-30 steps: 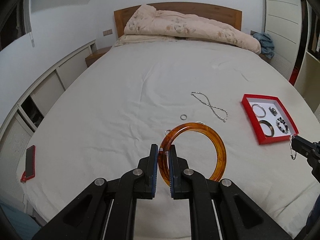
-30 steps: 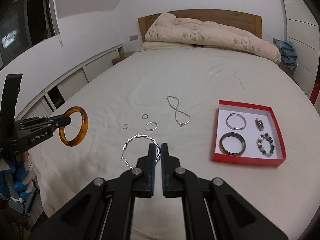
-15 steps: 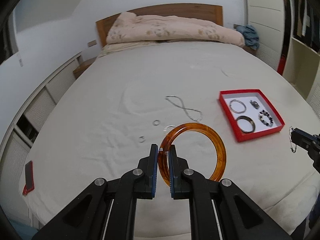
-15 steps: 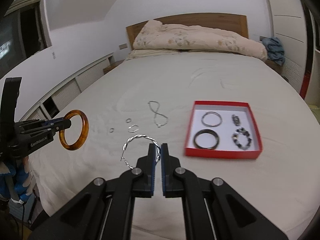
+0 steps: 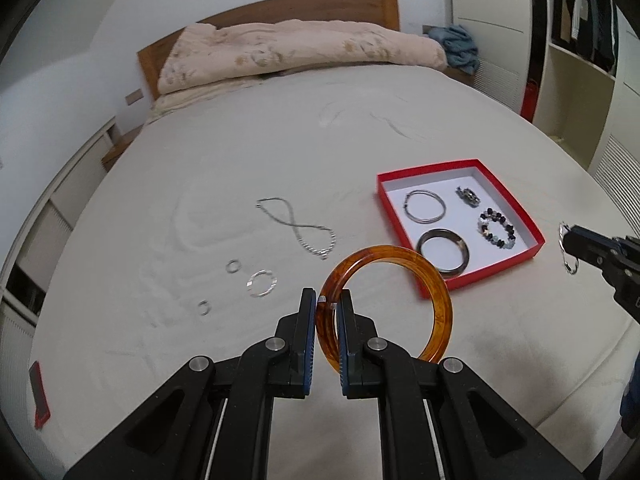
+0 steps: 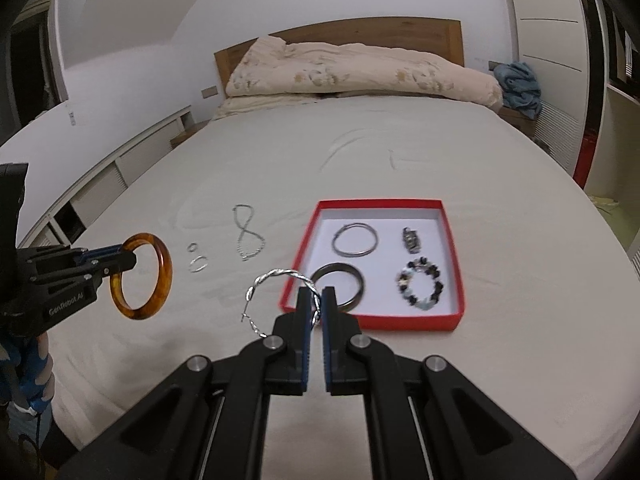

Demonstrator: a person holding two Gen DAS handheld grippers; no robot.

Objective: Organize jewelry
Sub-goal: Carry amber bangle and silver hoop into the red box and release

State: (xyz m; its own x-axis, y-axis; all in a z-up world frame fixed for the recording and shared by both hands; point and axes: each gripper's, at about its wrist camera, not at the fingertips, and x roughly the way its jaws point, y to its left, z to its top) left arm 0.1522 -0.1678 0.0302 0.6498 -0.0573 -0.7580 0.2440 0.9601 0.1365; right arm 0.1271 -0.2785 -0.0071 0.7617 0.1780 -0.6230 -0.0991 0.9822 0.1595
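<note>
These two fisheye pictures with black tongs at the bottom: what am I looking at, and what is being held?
No robot here: a person holds a two-finger tool in each hand, each carrying a forward-looking camera. One picture is from the left tool, one from the right. The left hand-held gripper is shut on an amber bangle; the right hand-held gripper is shut on a twisted silver bracelet. Each tool shows at the edge of the other's picture. On the bed lie a silver chain, three small rings and a red tray holding two bangles, a beaded bracelet and a small piece.
</note>
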